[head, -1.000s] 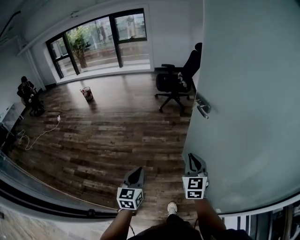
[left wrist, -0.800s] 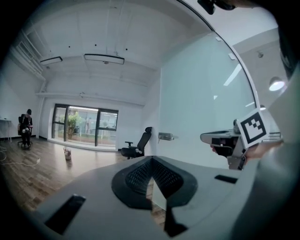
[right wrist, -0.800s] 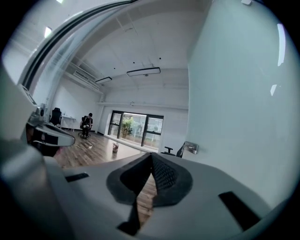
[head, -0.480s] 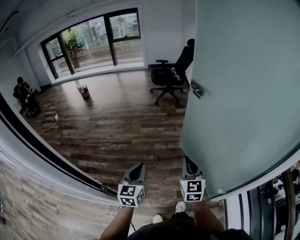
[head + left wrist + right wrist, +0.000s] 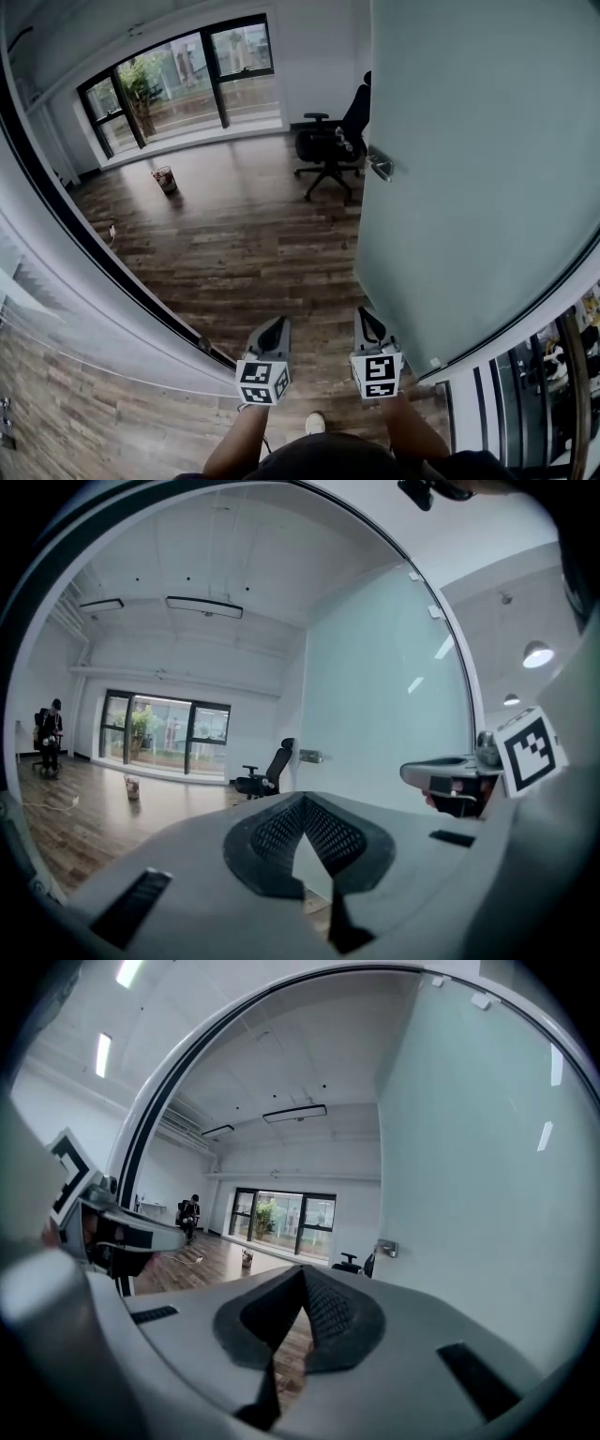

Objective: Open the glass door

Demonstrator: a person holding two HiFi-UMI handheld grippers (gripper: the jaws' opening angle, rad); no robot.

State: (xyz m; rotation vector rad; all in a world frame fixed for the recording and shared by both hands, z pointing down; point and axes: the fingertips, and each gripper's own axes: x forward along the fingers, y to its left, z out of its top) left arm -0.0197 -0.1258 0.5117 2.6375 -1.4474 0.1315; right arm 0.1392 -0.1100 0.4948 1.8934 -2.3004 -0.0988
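The frosted glass door [image 5: 469,169] stands swung open at the right, with its metal handle [image 5: 380,165] on the near edge. My left gripper [image 5: 275,326] and right gripper [image 5: 366,319] hang side by side low in the head view, in front of the door's bottom corner, touching nothing. Both are shut and hold nothing. In the left gripper view the left gripper [image 5: 305,803] points into the room, with the door [image 5: 375,686] and the right gripper [image 5: 450,771] to its right. In the right gripper view the right gripper [image 5: 302,1274] faces the handle [image 5: 385,1248] from a distance.
A black office chair [image 5: 328,141] stands just beyond the door edge. A red bucket [image 5: 165,179] sits on the wood floor near the far windows [image 5: 178,70]. A dark door frame strip [image 5: 94,253] and a glass partition run along the left. A seated person [image 5: 49,738] is far back left.
Both grippers and the head camera have drawn back from the room. The dark frame strip has swept from the bottom edge up the left side, and the seated person has left the head view.
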